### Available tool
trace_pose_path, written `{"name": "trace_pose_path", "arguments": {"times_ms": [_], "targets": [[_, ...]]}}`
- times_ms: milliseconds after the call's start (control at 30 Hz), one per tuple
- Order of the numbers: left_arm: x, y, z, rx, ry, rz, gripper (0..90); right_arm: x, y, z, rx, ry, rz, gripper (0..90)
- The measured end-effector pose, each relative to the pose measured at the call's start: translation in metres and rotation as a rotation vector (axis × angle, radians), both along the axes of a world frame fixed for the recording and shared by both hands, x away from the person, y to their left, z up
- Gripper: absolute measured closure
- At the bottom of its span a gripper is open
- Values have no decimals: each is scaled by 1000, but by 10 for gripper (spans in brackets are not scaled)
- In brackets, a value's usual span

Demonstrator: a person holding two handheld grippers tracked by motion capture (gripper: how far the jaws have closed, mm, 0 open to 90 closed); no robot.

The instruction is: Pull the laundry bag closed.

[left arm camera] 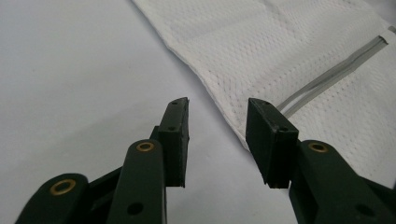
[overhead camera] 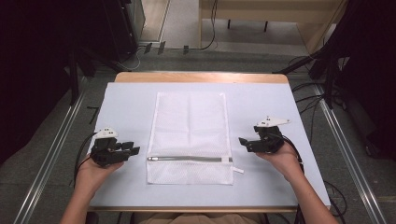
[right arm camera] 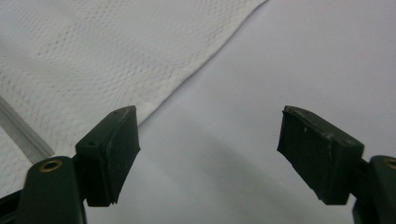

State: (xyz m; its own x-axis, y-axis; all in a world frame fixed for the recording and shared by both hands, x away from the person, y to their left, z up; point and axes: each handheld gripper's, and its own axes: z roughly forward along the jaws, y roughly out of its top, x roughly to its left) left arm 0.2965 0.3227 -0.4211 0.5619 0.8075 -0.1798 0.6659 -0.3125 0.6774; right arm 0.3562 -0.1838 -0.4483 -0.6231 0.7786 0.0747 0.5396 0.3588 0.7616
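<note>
A white mesh laundry bag (overhead camera: 190, 135) lies flat in the middle of the table, its grey zipper (overhead camera: 189, 159) running across near the front end. My left gripper (overhead camera: 133, 147) rests on the table just left of the bag, level with the zipper; its jaws stand apart with nothing between them (left arm camera: 217, 140). The bag's edge (left arm camera: 224, 112) and zipper (left arm camera: 327, 77) lie just ahead of it. My right gripper (overhead camera: 243, 141) sits right of the bag, jaws wide apart and empty (right arm camera: 208, 154), with the bag's mesh (right arm camera: 93, 60) ahead to its left.
A pale cloth (overhead camera: 126, 107) covers the wooden table (overhead camera: 201, 77). Metal floor rails (overhead camera: 51, 154) run along both sides. Cables (overhead camera: 308, 100) and dark stands lie on the floor at the far right and left.
</note>
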Motion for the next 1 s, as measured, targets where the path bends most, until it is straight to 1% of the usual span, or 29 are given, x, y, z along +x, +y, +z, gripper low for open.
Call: {"name": "trace_pose_path", "arguments": {"times_ms": [33, 67, 100, 167, 200, 233, 300, 333, 367, 400, 433, 467, 500, 533, 567, 600, 633, 667, 700, 733, 767, 800, 833, 867, 933, 1000], "targets": [[0, 0, 0, -8, 18, 10, 600, 0, 0, 0, -4, 3, 2, 249], [2, 1, 0, -30, 51, 23, 603, -1, 0, 0, -5, 9, 12, 263], [3, 2, 0, -50, 79, 37, 605, -1, 1, 0, 5, 21, 19, 269], [3, 3, 1, -52, 84, 39, 610, -1, 2, 0, 10, 27, 21, 280], [2, 4, 1, -51, 85, 43, 611, -2, 2, 0, 13, 24, 32, 294], [2, 5, 2, -63, 96, 50, 612, -3, 5, 1, 9, 22, 39, 323], [1, 6, 4, -90, 103, 55, 598, -3, 5, 1, 2, 18, 50, 361], [1, 7, 6, -110, 116, 62, 569, -3, 6, 1, -8, 15, 58, 378], [1, 7, 6, -110, 116, 62, 549, -3, 6, 1, -8, 15, 58, 378], [0, 7, 9, -130, 125, 63, 523, -4, 7, 2, -24, -1, 58, 407], [0, 7, 9, -130, 125, 63, 518, -4, 7, 3, -23, -7, 56, 412], [-1, 6, 10, -118, 115, 63, 518, -4, 7, 3, -23, -7, 56, 412], [-1, 5, 9, -114, 119, 64, 501, -4, 6, 4, -15, -9, 40, 413], [0, 5, 8, -104, 123, 60, 495, -3, 6, 3, -9, -1, 42, 409], [0, 4, 7, -94, 123, 56, 490, -3, 6, 2, -17, 5, 42, 397], [0, 4, 7, -94, 123, 56, 487, -3, 6, 2, -17, 5, 42, 397], [0, 3, 6, -80, 123, 52, 480, 0, 5, -2, -29, 36, 49, 386], [0, 3, 6, -80, 123, 52, 475, 0, 5, -2, -29, 36, 49, 386], [1, 2, 5, -64, 116, 39, 475, 1, 4, -4, -21, 56, 48, 383], [1, 1, 5, -61, 111, 35, 475, 1, 4, -4, -14, 58, 43, 382], [1, 1, 5, -61, 111, 35, 475, 1, 4, -4, -14, 58, 43, 382], [1, 0, 4, -53, 110, 30, 475, 1, 3, -2, -10, 32, 17, 366], [1, 0, 4, -53, 110, 30, 475, 1, 3, -2, -10, 32, 17, 366], [2, 0, 3, -52, 112, 29, 473, 0, 2, 0, -2, 19, 12, 368], [3, 1, 3, -61, 112, 29, 465, 0, 3, 0, -12, 16, 12, 370], [5, 2, 3, -66, 114, 32, 453, -1, 4, -1, -19, 26, 16, 374]]}}
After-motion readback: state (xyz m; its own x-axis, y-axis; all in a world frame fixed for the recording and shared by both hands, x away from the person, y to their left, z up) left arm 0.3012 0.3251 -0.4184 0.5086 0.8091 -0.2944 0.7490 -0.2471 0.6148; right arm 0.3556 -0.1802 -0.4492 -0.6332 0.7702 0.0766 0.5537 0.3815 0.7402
